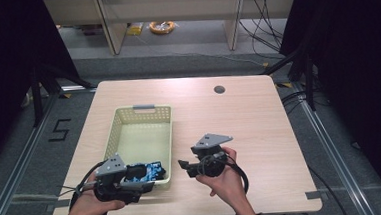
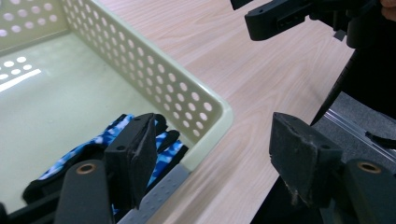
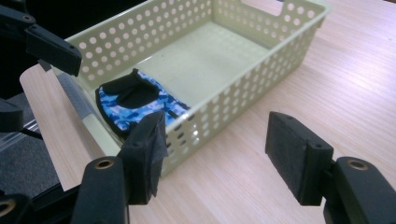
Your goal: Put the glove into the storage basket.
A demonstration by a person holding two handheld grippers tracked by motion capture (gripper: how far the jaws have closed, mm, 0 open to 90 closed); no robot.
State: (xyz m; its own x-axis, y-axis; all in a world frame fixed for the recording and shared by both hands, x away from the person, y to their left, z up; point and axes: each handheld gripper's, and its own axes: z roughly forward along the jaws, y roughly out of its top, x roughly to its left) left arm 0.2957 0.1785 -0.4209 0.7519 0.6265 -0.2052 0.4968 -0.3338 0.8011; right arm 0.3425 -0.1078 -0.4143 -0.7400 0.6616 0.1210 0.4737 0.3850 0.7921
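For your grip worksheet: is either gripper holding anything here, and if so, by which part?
Nothing is held. Both the left gripper and right gripper are open and empty; the blue glove lies in the basket.

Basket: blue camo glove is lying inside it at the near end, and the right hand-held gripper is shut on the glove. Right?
Not quite. The glove does lie in the basket at the near end, but the right hand-held gripper is open and empty over the table, as the right gripper view shows.

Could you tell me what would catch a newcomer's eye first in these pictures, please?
Probably the pale green perforated basket on the left half of the wooden table, with a blue camouflage-patterned glove lying in its near end. Next, the two hand-held claws at the table's near edge: the left claw at the basket's near end, the right claw beside the basket, both open and empty.
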